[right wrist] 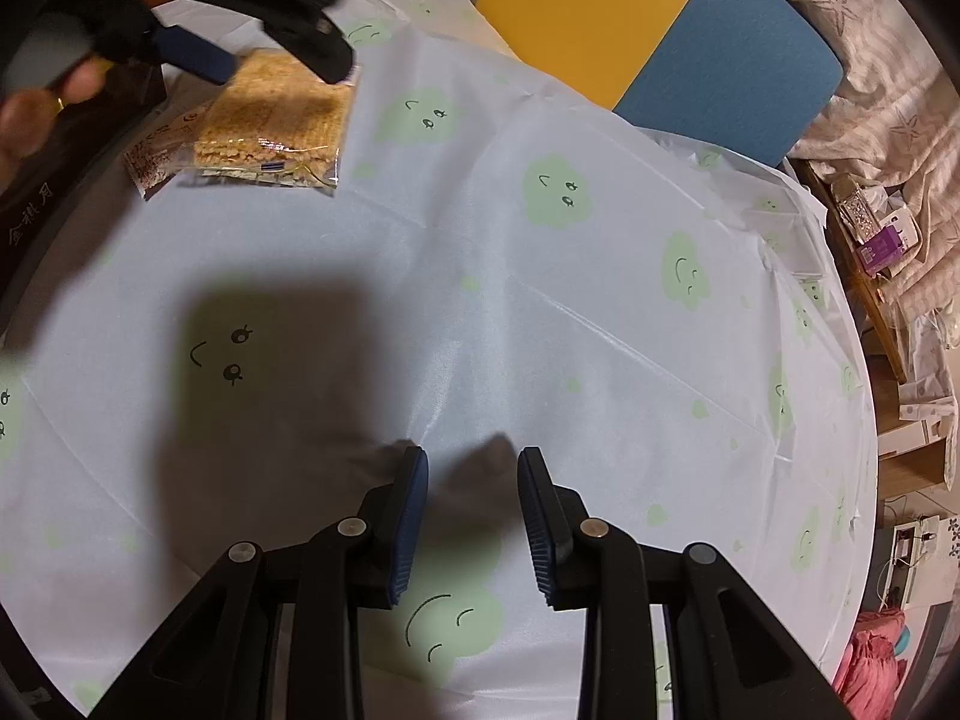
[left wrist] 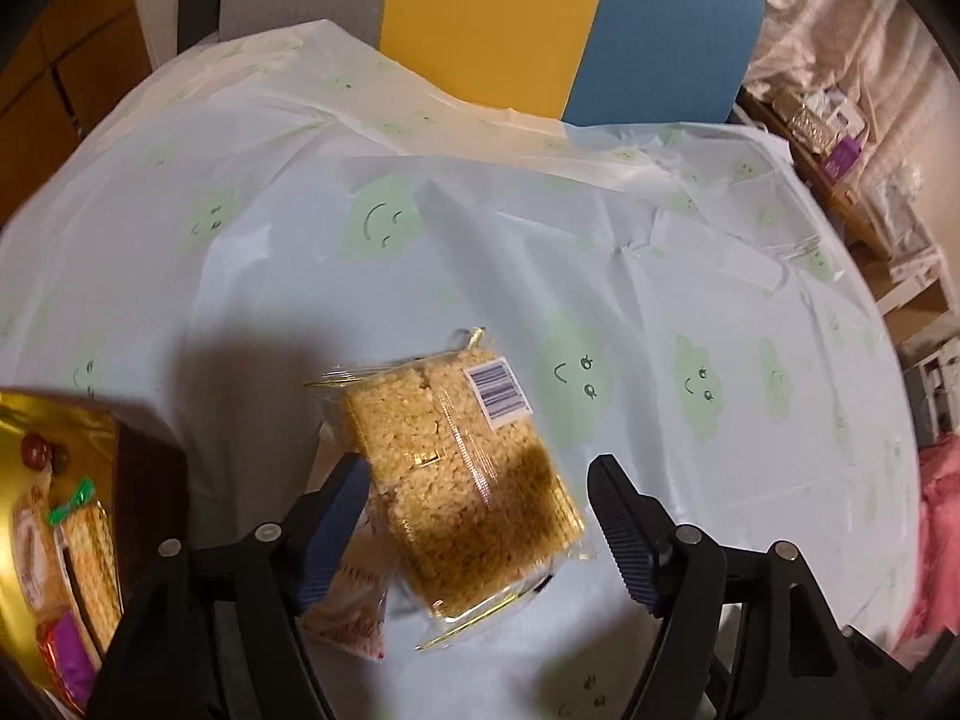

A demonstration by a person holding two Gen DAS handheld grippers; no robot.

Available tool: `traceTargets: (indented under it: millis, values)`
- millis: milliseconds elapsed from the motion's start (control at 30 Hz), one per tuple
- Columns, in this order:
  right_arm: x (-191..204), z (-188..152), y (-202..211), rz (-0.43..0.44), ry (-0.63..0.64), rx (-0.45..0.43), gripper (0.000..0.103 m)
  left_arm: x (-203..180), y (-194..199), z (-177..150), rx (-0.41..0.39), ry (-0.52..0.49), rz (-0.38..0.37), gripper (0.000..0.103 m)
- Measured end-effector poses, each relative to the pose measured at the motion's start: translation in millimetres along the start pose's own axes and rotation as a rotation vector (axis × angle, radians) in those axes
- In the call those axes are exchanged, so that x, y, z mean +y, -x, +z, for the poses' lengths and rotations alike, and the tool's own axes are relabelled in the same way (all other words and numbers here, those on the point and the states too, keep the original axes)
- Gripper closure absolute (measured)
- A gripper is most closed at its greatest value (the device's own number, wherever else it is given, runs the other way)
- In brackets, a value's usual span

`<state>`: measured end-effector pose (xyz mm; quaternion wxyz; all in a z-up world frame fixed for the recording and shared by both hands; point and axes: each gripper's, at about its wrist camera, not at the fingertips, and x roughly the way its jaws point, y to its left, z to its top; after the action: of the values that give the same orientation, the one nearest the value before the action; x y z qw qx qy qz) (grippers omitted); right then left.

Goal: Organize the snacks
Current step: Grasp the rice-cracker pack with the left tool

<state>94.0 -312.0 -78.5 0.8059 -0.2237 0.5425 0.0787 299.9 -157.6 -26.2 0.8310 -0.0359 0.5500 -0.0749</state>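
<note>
Left wrist view: left gripper [left wrist: 480, 516] stands wide open around one rice-cake pack [left wrist: 462, 480] at lower centre, pads not pressing it. One red-printed wrapper [left wrist: 354, 606] lies partly under that pack. One gold box [left wrist: 54, 528] sits at the lower left edge. Right wrist view — right gripper [right wrist: 473, 480], lower centre, is narrowly open and holds nothing above the tablecloth [right wrist: 540, 330].

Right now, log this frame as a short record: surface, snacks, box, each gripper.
surface: tablecloth with green smiley clouds
snacks: clear-wrapped puffed rice cake lying partly on a red-printed packet
box: gold snack box at the table's left, packets inside
left gripper: open, straddling the rice cake, right pad clear of it
right gripper: narrowly open, empty, above bare cloth
</note>
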Motion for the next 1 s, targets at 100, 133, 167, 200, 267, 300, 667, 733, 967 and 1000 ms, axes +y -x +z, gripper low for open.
traceTargets:
  millis: [100,133,167,200,267,300,667,733,967,1000]
  values:
    - [1,0,0,0.000,0.000,0.001,0.072,-13,-7,1,-0.008,-0.074,0.057,0.024]
    - [0,0,-1,0.001,-0.001,0.002,0.072,-16,-10,0,-0.011,-0.096,0.072,0.024]
    - [0,0,-1,0.001,-0.001,0.003,0.072,-21,-13,-1,-0.014,-0.126,0.096,0.023]
    - [0,0,-1,0.001,-0.001,0.004,0.072,-24,-16,-3,-0.016,-0.147,0.116,0.023]
    - [0,0,-1,0.001,-0.002,0.004,0.072,-30,-19,-9,-0.034,-0.207,0.145,0.023]
    - [0,1,0,0.001,-0.001,0.004,0.072,-32,-19,-12,-0.053,-0.230,0.147,0.024]
    - [-3,1,-2,0.007,-0.006,0.006,0.071,-20,14,-61,-0.191,-0.403,0.072,0.080]
    - [-3,1,-2,0.007,-0.007,0.006,0.071,-9,16,-74,-0.164,-0.404,0.035,0.080]
    - [-7,-1,-4,0.011,-0.023,0.009,0.068,11,34,-105,-0.137,-0.350,-0.089,0.080]
    - [-7,-1,-4,0.010,-0.025,0.009,0.068,12,36,-105,-0.134,-0.341,-0.099,0.078]
